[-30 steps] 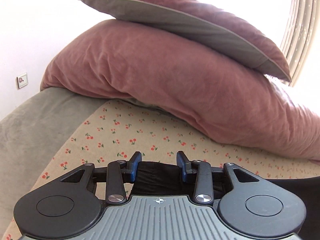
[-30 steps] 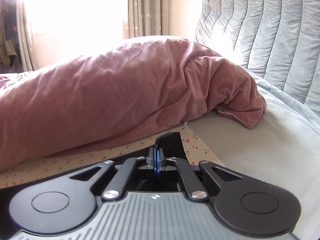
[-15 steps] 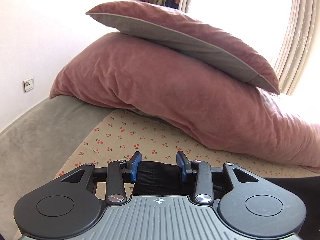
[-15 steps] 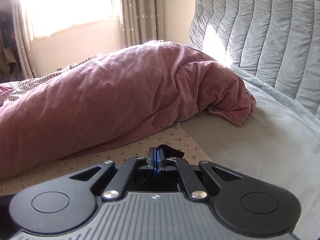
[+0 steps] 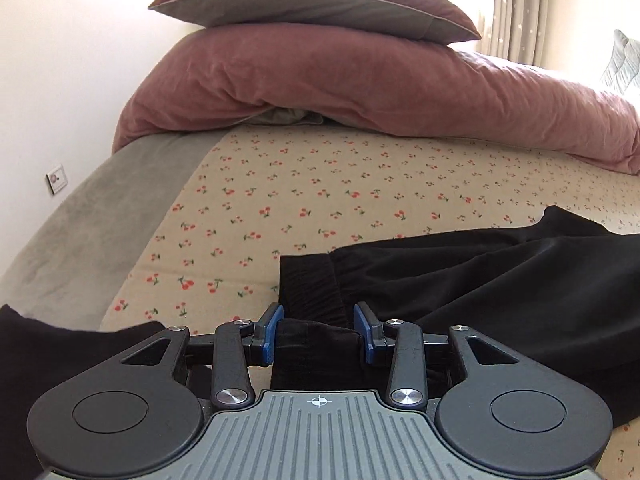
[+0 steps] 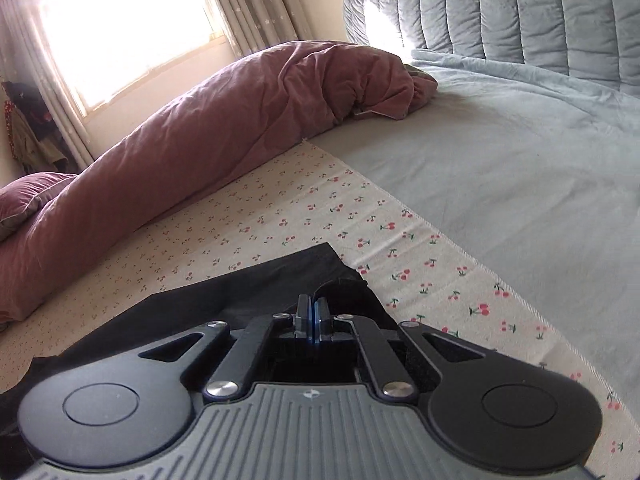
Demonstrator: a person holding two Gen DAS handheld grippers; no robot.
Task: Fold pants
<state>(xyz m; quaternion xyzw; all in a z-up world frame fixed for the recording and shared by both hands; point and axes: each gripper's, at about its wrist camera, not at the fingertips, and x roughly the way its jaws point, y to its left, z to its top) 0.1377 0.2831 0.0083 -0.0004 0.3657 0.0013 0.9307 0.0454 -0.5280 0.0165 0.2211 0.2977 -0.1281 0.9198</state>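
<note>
Black pants (image 5: 500, 280) are mid-fold on the bed, and both grippers have a hold on them. The left gripper (image 5: 318, 332) has its blue pads partway apart with a thick bunch of the dark fabric pinched between them, looks like the elastic cuff or waistband end. The right gripper (image 6: 311, 320) is squeezed fully together on a thin edge of the cloth near a corner. So I'd say this is the carry-over part of a fold: one end is lifted and the rest is lying flat on the cherry-print cloth (image 5: 320, 184).

Next move, my guess, is to lay the held edge down lined up with the layer already on the bed, keep the two ends level so it doesn't go skewed, then let go.

Surface is soft, so the fabric may drag and wrinkle. Beyond the printed cloth there's a grey sheet (image 6: 500, 168), a big dusty-pink duvet (image 5: 360, 80) with a pillow (image 5: 312, 0) stacked on top, a quilted headboard (image 6: 500, 12), curtains (image 6: 256, 4) and a bright window (image 6: 132, 28).
</note>
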